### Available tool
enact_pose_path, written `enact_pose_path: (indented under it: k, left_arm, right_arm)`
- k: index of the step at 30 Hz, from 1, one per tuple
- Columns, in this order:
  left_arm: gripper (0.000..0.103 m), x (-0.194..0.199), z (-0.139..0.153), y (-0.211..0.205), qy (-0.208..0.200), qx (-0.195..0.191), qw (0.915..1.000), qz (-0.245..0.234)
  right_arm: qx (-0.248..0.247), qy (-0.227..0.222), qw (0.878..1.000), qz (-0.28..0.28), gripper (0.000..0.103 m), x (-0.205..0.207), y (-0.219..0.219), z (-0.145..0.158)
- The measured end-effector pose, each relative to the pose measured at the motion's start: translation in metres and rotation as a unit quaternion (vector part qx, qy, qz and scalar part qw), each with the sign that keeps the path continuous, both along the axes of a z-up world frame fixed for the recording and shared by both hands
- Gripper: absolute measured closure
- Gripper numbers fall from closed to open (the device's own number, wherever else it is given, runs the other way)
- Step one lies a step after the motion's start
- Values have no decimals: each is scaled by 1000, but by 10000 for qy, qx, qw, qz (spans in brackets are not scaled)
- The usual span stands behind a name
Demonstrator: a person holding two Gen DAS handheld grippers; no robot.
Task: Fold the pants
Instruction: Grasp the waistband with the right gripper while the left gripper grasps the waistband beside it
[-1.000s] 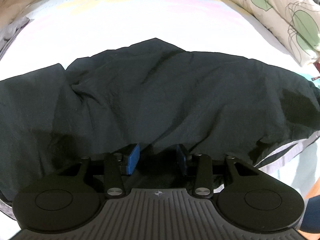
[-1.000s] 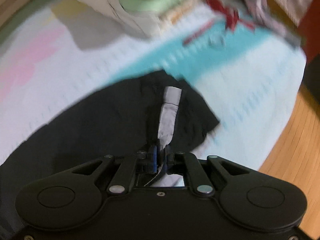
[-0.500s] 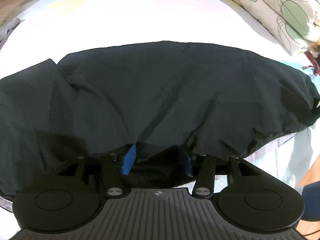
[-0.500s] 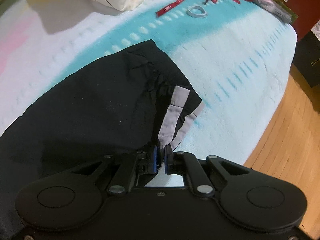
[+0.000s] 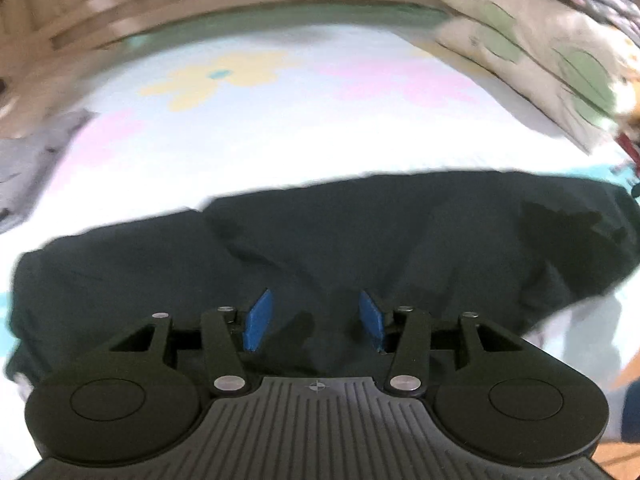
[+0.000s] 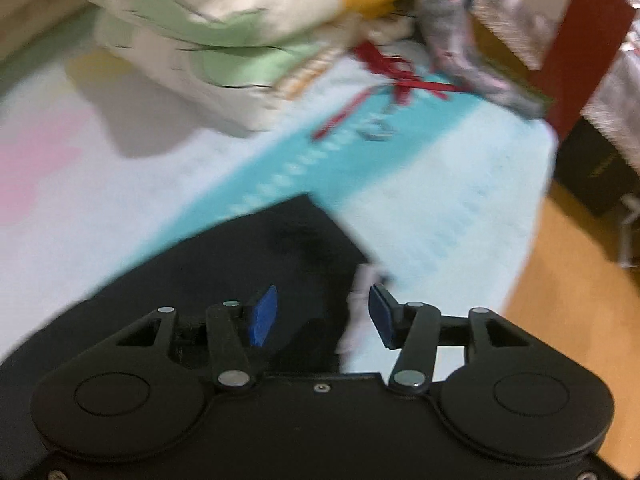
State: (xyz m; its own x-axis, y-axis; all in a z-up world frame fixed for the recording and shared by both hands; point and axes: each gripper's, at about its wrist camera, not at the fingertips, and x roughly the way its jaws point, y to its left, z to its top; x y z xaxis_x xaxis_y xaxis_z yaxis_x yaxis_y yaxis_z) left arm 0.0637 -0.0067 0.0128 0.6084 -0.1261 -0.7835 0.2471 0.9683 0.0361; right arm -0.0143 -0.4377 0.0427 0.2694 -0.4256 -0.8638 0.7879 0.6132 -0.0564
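1. Left gripper (image 5: 314, 322): blue pads apart, nothing pinched; dark cloth lies below the gap.
2. Right gripper (image 6: 322, 316): its jaws have just been opening; the pale grey stripe (image 6: 354, 316) sits loose between the pads, released.
3. Black fabric pants (image 5: 360, 240): laid as one long band across the near part of the pastel patterned bedspread (image 5: 280, 128), edges roughly matched.
4. Judgement: lengthwise fold appears done; crosswise folds remain.
5. Far right: floral pillows (image 5: 540, 40), untouched.
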Motion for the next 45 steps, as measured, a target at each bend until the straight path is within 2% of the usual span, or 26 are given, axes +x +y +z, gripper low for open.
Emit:
enact_pose_path:
  k: [4, 7, 10, 13, 17, 19, 22, 25, 28, 31, 33, 35, 38, 41, 44, 45]
  left_arm:
    - [56, 15, 8, 41, 101, 23, 9980, 630]
    - [56, 24, 9, 76, 232, 41, 9930, 1160]
    - [56, 31, 8, 113, 451, 132, 9854, 1635]
    - [56, 38, 9, 145, 696, 282, 9799, 1847]
    - [56, 31, 11, 187, 730, 610, 9716, 2168]
    - [56, 26, 9, 210, 797, 527, 9653, 2431]
    - [56, 18, 4, 244, 856, 112, 9539, 2876]
    - [56, 12, -7, 259, 1053, 136, 9436, 3135]
    - [56, 13, -21, 262, 1364, 7, 9441, 3001]
    - [56, 14, -34, 264, 1647, 3, 9396, 3002]
    - [56, 18, -41, 266, 1764, 110, 9337, 3113]
    - [56, 18, -39, 270, 1717, 149, 9273, 3323]
    - [56, 4, -18, 284, 1221, -38, 9172, 3792]
    - [56, -9, 8, 300, 489, -349, 8965, 4390]
    - [56, -11, 17, 309, 237, -601, 8829, 4651]
    - [56, -10, 18, 309, 230, -689, 8831, 4634]
  right_arm:
    - [258, -420, 9946, 918, 45, 23, 42, 10]
    - [138, -561, 9819, 1806, 45, 42, 85, 16]
    - [164, -793, 9616, 2624, 45, 52, 128, 22]
    - [280, -928, 9359, 3387, 46, 58, 170, 24]
    - [270, -1019, 8911, 4413, 47, 57, 233, 17]
    - [293, -995, 8636, 4934, 57, 52, 267, 11]
    - [326, -934, 8231, 5592, 60, 44, 310, -1]
    - [259, -914, 7764, 6230, 60, 33, 360, -9]
    - [44, -865, 7304, 6775, 60, 20, 410, -18]
    - [-47, -863, 6992, 7097, 60, 16, 448, -29]
    - [-25, -853, 6869, 7217, 60, 20, 471, -37]
    - [-39, -851, 6775, 7306, 60, 23, 493, -43]
    - [-40, -922, 6689, 7376, 60, 26, 515, -50]
    - [-96, -1025, 6620, 7424, 60, 25, 528, -55]
    - [-233, -1154, 6599, 7421, 60, 27, 537, -61]
    - [-287, -1184, 6595, 7418, 60, 27, 540, -63]
